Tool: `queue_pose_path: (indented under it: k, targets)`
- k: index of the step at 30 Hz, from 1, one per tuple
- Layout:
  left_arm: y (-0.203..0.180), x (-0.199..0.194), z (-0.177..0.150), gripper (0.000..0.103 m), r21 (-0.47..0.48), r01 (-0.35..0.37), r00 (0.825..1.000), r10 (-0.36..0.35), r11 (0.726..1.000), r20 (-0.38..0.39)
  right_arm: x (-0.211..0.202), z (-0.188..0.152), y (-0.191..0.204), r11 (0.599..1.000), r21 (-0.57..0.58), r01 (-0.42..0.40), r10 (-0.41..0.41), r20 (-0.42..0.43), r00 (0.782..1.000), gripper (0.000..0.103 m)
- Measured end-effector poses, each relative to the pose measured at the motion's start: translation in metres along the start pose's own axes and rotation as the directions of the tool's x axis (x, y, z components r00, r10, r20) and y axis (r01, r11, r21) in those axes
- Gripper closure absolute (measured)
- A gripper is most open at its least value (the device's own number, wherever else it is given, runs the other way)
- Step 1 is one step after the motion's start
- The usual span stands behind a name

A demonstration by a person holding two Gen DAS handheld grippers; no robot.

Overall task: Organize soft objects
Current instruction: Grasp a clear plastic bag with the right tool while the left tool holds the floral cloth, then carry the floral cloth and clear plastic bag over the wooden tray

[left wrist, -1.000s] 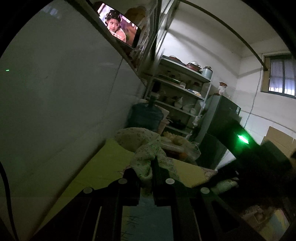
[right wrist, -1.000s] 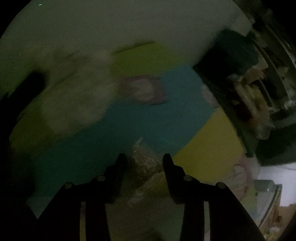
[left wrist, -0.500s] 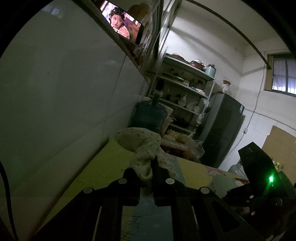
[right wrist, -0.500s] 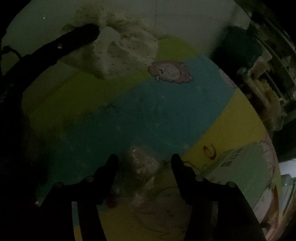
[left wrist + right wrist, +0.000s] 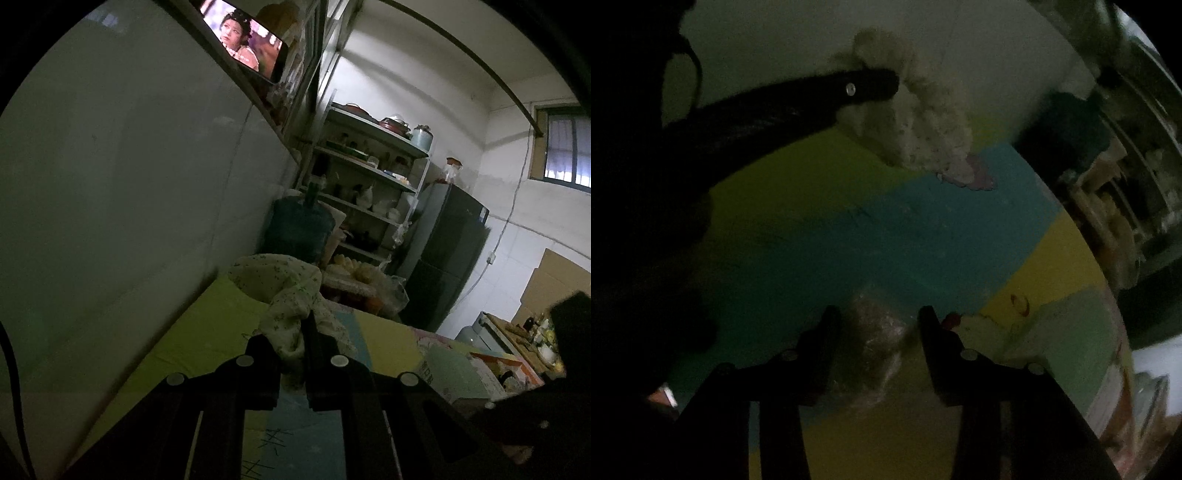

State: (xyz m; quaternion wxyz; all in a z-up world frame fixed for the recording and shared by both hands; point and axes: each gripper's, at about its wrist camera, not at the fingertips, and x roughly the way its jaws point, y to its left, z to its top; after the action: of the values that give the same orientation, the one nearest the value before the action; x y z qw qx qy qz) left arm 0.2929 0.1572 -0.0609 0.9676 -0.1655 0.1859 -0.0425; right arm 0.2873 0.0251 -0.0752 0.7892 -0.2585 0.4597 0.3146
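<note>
My left gripper [image 5: 286, 332] is shut on a white floral cloth [image 5: 280, 280] that bunches up from the coloured mat [image 5: 207, 332] beside the wall. The right wrist view shows that same cloth [image 5: 923, 122] as a pale heap at the mat's far edge, with a left finger [image 5: 868, 86] lying across it. My right gripper [image 5: 877, 317] points down at the mat, and its jaws are closing on a crumpled clear plastic bag [image 5: 875, 336] that sits between them. The bag touches the left pad and reaches close to the right one. The picture is dark.
A blue water jug [image 5: 299, 229], a bag of food [image 5: 362, 280], metal shelves [image 5: 369, 177] and a dark fridge [image 5: 443, 251] stand beyond the mat's far end. A pale green pack [image 5: 1071, 325] lies on the mat right of the bag. A wall [image 5: 129, 184] borders the mat.
The right gripper spread its jaws wide over the plastic bag, then narrowed them around it while sliding across the mat. The left gripper kept still, holding the cloth.
</note>
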Motion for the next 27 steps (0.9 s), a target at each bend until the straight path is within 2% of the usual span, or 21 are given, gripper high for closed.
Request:
queue_pose_path:
  k: [6, 13, 21, 27]
  targets:
    - [-0.011, 0.001, 0.000, 0.093, 0.051, -0.020, 1.000, 0.021, 0.999, -0.019, -0.035, -0.039, -0.002, 0.985, 0.168, -0.029, 0.003, 0.153, 0.988, 0.059]
    - [-0.032, -0.017, -0.003, 0.093, 0.141, -0.045, 0.998, 0.050, 0.989, -0.032, -0.075, -0.082, -0.016, 0.946, 0.321, -0.040, -0.062, 0.301, 0.952, 0.059]
    - [-0.062, -0.055, -0.006, 0.093, 0.203, -0.046, 0.998, 0.053, 0.978, -0.031, -0.112, -0.126, -0.017, 0.917, 0.395, -0.061, -0.109, 0.394, 0.912, 0.059]
    - [-0.091, -0.081, -0.012, 0.093, 0.231, -0.020, 0.999, 0.028, 0.973, -0.031, -0.132, -0.156, -0.018, 0.898, 0.434, -0.077, -0.139, 0.444, 0.885, 0.059]
